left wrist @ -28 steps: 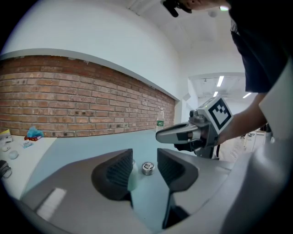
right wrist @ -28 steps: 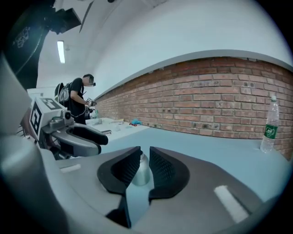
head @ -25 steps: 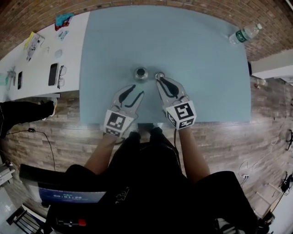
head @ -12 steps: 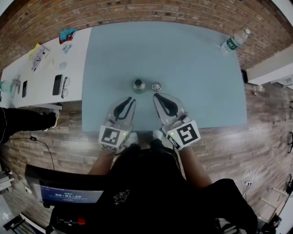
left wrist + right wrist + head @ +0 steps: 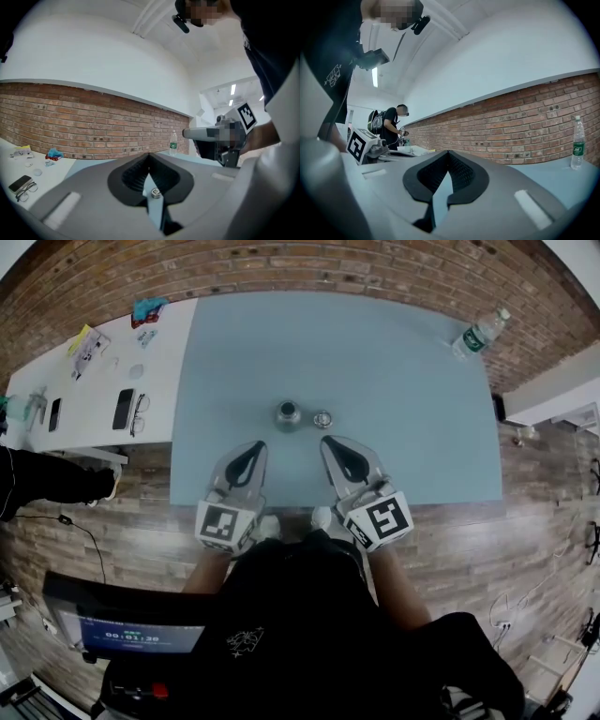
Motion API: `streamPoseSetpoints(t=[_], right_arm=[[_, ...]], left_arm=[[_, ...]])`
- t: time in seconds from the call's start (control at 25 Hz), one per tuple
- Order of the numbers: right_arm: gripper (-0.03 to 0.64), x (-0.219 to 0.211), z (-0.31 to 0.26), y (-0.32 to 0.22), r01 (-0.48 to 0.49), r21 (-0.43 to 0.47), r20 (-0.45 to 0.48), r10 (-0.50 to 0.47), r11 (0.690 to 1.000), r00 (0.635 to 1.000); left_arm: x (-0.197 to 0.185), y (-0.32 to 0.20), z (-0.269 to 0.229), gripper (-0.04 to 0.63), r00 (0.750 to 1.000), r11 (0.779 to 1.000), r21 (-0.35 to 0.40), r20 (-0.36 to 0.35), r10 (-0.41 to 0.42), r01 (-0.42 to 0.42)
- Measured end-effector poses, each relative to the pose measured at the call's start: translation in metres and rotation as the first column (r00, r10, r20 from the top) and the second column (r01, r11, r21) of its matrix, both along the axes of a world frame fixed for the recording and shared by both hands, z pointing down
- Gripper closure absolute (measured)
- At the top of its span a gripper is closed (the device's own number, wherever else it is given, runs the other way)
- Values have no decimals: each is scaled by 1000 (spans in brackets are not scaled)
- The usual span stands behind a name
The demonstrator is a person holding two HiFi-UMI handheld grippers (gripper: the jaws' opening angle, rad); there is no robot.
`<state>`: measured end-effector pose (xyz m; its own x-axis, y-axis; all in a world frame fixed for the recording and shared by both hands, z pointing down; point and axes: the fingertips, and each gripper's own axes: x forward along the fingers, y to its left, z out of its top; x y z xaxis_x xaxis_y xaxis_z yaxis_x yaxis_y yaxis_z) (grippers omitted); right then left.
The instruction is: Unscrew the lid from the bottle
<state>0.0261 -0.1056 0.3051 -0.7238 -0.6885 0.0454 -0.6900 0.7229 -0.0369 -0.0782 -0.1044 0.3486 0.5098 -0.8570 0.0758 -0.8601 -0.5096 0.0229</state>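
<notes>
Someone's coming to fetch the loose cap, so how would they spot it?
Start at the big pale blue table by the brick wall. Near its front edge, midway across, stands a small metal bottle. The lid is the smaller shiny round piece just right of it, not touching; the clear plastic bottle stands far off at the back right corner.

The bottle (image 5: 288, 414) and its lid (image 5: 322, 418) are bare metal with a bright, polished gleam. The tabletop (image 5: 394, 362) under them is smooth and matt, a pale blue sheet with no visible grain. The right claw (image 5: 447, 152) has a smooth, matt grey plastic shell, and its pads (image 5: 461, 174) are black and finely ribbed. The wall (image 5: 534, 126) is rough red brick. The floor (image 5: 469, 540) is dull wood-grain plank. The water bottle (image 5: 476, 336) is clear, glossy plastic.
</notes>
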Motion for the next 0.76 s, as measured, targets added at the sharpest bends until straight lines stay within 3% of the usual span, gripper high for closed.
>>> streamPoseSetpoints(t=[0.76], right_arm=[[615, 2, -5, -15, -19, 5, -10, 19, 1000, 1000]], left_arm=[[-3, -16, -1, 597, 1000, 999, 31, -3, 27, -27]])
